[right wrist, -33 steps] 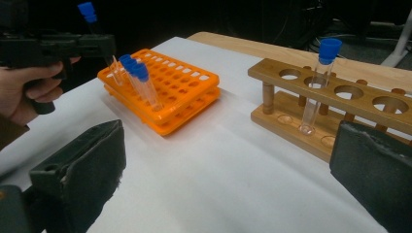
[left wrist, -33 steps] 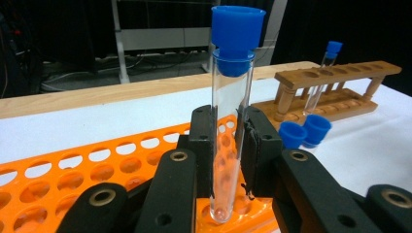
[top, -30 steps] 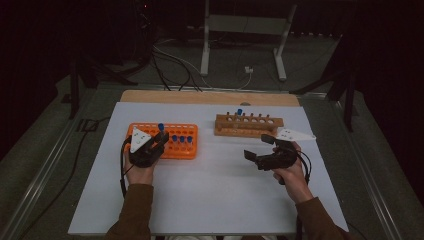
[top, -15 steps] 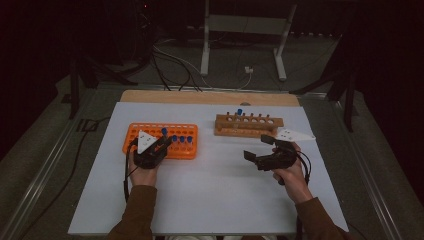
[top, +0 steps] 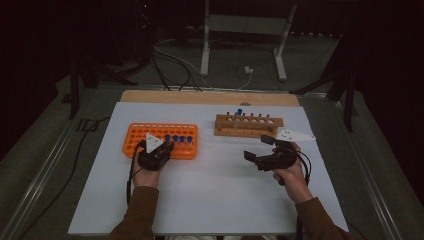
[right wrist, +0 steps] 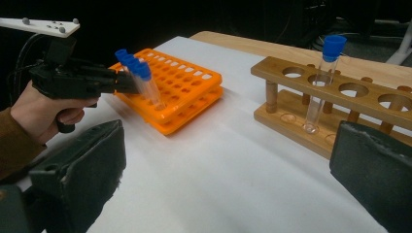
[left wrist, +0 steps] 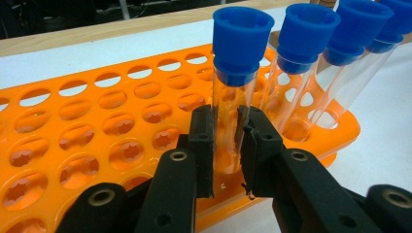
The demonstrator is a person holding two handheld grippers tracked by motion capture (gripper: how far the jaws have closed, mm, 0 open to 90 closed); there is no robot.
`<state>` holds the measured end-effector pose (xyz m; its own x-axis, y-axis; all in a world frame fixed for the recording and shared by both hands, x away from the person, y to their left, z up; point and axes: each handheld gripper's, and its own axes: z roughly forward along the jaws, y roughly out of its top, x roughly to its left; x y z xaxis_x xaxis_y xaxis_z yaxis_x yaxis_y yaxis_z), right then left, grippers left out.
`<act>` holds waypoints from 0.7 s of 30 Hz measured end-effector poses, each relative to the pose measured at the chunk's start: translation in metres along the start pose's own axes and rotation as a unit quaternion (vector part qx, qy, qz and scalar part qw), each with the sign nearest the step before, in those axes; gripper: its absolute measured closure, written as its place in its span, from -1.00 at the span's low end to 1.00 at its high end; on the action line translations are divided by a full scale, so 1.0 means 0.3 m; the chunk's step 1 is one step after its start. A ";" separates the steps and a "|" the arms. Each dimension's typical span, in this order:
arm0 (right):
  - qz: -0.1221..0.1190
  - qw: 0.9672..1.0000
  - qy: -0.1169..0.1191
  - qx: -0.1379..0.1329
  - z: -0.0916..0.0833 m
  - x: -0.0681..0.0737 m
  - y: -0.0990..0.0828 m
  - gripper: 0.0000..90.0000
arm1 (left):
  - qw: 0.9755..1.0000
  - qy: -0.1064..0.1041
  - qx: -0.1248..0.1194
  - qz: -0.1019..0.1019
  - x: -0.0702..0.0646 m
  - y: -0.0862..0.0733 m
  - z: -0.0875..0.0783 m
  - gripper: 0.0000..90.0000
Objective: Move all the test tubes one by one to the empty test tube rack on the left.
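One capped tube in left gripper

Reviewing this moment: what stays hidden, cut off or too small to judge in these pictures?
- Left gripper view: the bottom of the gripped clear blue-capped test tube is hidden by the left gripper jaws; whether it is seated in the orange plastic tube rack is unclear.
- High view: the rack's tubes are too small to count.
- Right gripper view: the wooden test tube rack is cut off by the right edge.
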<state>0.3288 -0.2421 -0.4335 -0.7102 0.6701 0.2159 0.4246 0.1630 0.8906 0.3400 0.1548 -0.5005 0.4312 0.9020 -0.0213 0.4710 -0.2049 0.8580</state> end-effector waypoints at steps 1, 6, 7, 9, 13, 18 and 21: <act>0.000 1.000 0.000 0.001 0.000 -0.001 0.000 -1.00 | 1.000 0.004 0.000 -0.002 0.001 0.000 -0.001 0.67; 0.003 1.000 0.000 0.000 -0.002 -0.005 0.000 -1.00 | 1.000 -0.003 -0.026 -0.008 0.014 0.009 -0.031 0.55; 0.002 1.000 0.000 0.000 -0.002 -0.005 0.000 -1.00 | 1.000 -0.001 -0.030 -0.004 0.013 0.011 -0.038 0.55; 0.003 1.000 -0.001 0.000 -0.002 -0.006 -0.001 -1.00 | 0.999 -0.001 -0.037 0.001 0.010 0.015 -0.049 0.58; 0.000 1.000 -0.002 -0.002 -0.003 -0.006 0.002 -1.00 | 1.000 -0.006 -0.027 0.014 0.004 0.019 -0.050 0.72; -0.003 1.000 -0.005 -0.006 -0.006 -0.006 0.016 -1.00 | 1.000 -0.007 -0.021 0.011 0.005 0.019 -0.047 0.73; -0.005 1.000 -0.008 -0.013 -0.013 -0.009 0.034 -1.00 | 1.000 -0.009 -0.017 -0.002 0.013 0.015 -0.053 0.67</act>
<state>0.3328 -0.2450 -0.4233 -0.7051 0.6798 0.2016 0.4028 0.1499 0.9029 0.3316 0.1634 -0.4885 0.4436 0.8956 -0.0344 0.4474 -0.1880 0.8743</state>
